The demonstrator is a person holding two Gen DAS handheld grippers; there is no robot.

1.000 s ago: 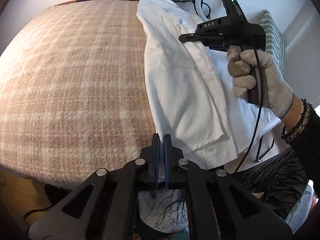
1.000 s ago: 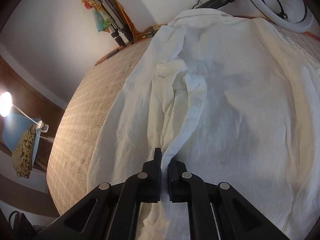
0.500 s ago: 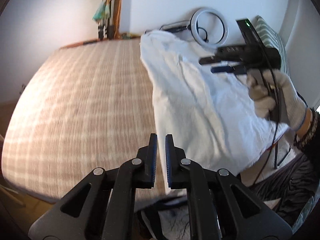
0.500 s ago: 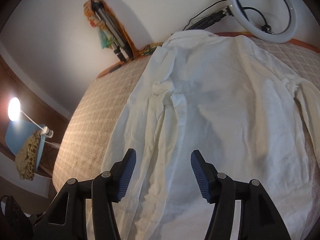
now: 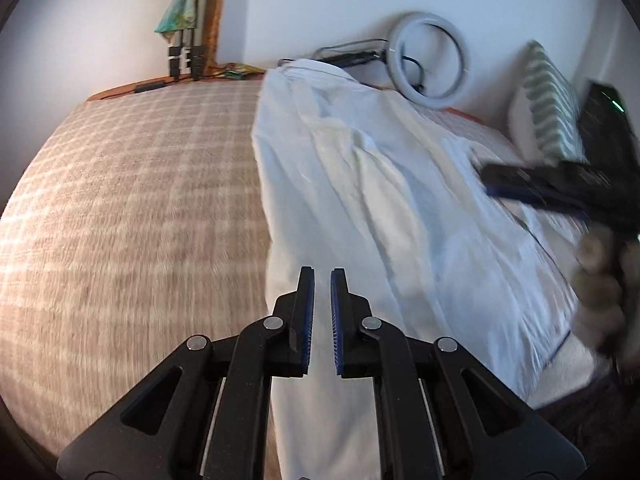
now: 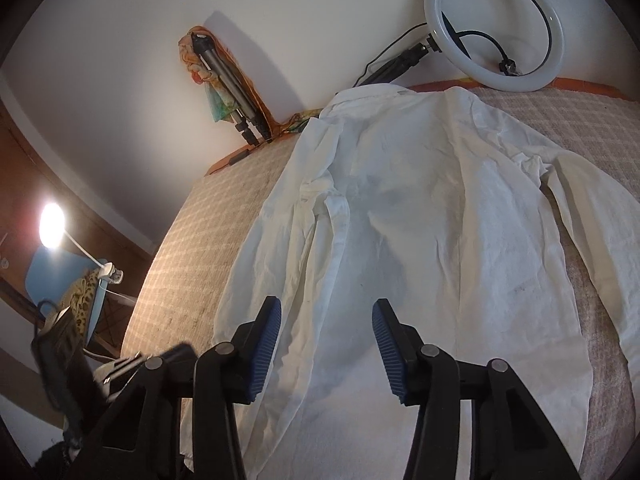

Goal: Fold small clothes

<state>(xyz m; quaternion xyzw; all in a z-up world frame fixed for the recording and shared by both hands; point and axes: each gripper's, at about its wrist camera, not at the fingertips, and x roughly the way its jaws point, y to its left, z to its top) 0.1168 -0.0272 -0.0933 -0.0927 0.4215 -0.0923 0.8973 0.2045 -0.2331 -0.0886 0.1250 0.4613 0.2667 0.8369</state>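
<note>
A white long-sleeved shirt (image 5: 380, 208) lies flat on the checked bed cover (image 5: 140, 208), collar toward the wall. In the right wrist view the shirt (image 6: 420, 240) has its left side folded inward and its right sleeve spread out. My right gripper (image 6: 326, 312) hovers above the shirt's lower part, open with its jaws closing and nothing between the pads. From the left wrist view, the right gripper (image 5: 520, 196) is a blur in a gloved hand. My left gripper (image 5: 322, 280) hangs over the shirt's left hem, shut to a thin slit and holding nothing.
A ring light (image 6: 494, 24) leans on the wall behind the collar, and a tripod (image 6: 228, 80) stands in the corner. A striped pillow (image 5: 552, 100) is at the far right. A lit lamp (image 6: 52, 224) is beyond the bed's left side.
My right gripper let go of the shirt fold, opened wide, and drew back and up. The left gripper pulled back and rose, its pads parting to a crack.
</note>
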